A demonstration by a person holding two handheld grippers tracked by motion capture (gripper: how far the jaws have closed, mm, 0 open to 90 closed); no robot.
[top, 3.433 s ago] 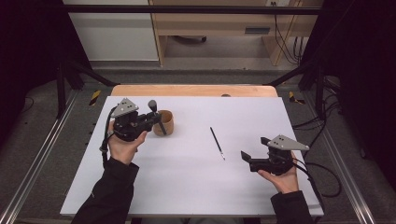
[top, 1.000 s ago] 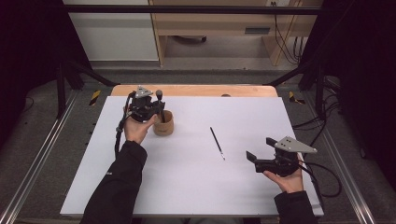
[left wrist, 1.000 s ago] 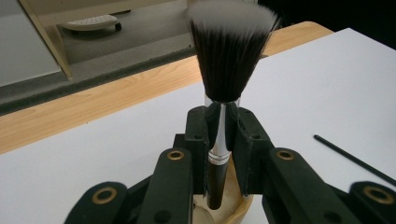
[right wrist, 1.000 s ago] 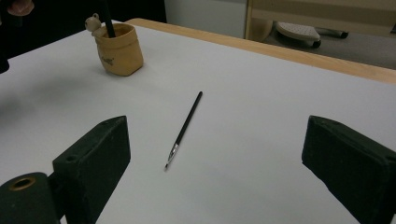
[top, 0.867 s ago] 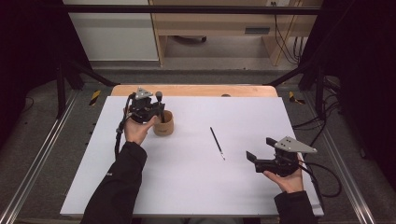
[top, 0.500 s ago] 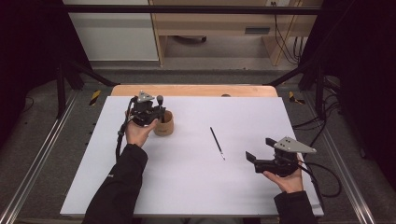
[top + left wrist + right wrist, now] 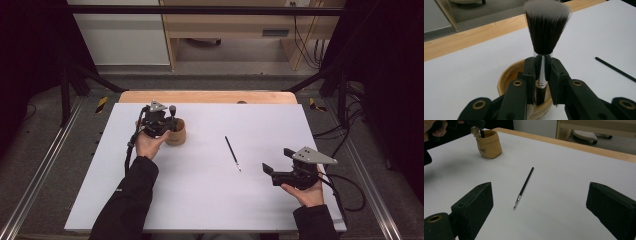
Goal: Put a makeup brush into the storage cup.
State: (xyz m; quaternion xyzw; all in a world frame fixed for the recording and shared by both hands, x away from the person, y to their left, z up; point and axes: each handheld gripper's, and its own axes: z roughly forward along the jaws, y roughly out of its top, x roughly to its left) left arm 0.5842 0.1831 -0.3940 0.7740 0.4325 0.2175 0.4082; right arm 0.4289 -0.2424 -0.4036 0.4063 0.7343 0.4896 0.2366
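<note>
Our left hand-held gripper (image 7: pixel 542 82) clamps the brush (image 7: pixel 545 37) upright over the cup (image 7: pixel 176 132), upper left of the high view. Next, we judge, lower and release. Our right hand-held gripper (image 7: pixel 539 205) gapes empty near the pencil (image 7: pixel 524 187).

One fluffy brush (image 7: pixel 546 32), one thin brush (image 7: pixel 232 153), one tan cup (image 7: pixel 177 134), two grippers: left gripper (image 7: pixel 159 121), right gripper (image 7: pixel 270 170).
</note>
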